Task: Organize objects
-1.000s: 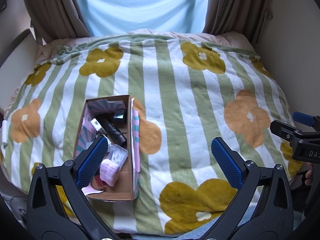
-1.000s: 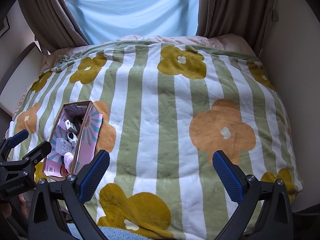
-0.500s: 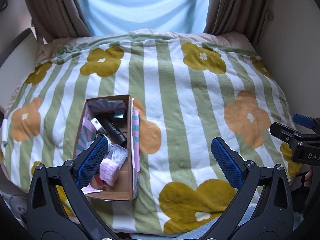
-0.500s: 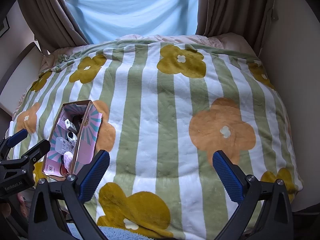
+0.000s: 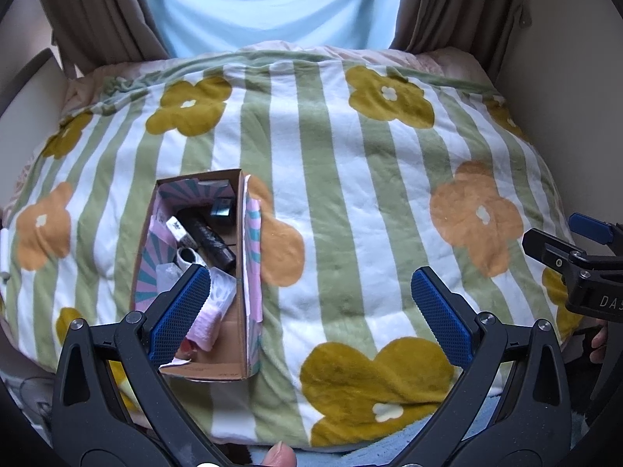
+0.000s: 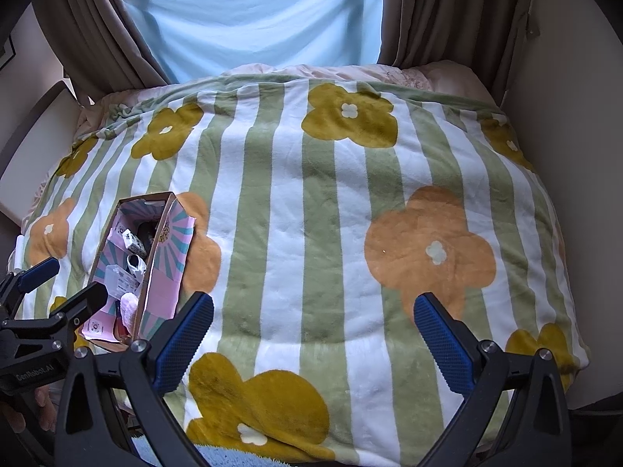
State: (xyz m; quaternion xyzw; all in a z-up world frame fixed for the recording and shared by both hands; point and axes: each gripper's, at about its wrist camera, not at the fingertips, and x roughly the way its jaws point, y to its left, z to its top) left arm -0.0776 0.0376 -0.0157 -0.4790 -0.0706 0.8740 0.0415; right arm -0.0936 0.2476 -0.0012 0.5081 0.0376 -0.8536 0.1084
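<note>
Nearest to us, our left gripper (image 5: 311, 303) hangs with its blue-padded fingers spread wide and nothing between them; our right gripper (image 6: 313, 329) is likewise spread wide and empty. A fingertip (image 5: 278, 456) of our own shows at the bottom edge of the left wrist view, and a strip of fluffy light-blue fabric (image 6: 233, 457) lies just under the right gripper.

Just beyond the left gripper's left finger sits the open brown cardboard box with a pink-and-teal sunburst lining (image 5: 243, 241), resting on the bed cover. That finger overlaps the box's near half in the left wrist view, hiding part of what lies there. Inside, nearest the finger, we see a fluffy pale-pink roll (image 5: 208, 321) and a clear plastic packet (image 5: 224, 292); further in, a black cylindrical bundle (image 5: 210, 237), a small white printed carton (image 5: 180, 231), and a small dark square box (image 5: 222, 207) at the far end. From the right wrist view the same box lies off beyond the right gripper's left finger, with the other gripper's black frame crossing its near corner.

Ahead of both grippers spreads the plush green-and-white striped blanket with mustard and orange flowers (image 6: 311, 214), bare between the fingers. At its far edge a pale-pink quilt (image 6: 389, 74) peeks out. Beyond hang brown curtains (image 6: 447, 11) on either side of a light-blue sheet (image 6: 253, 11) over the window.
</note>
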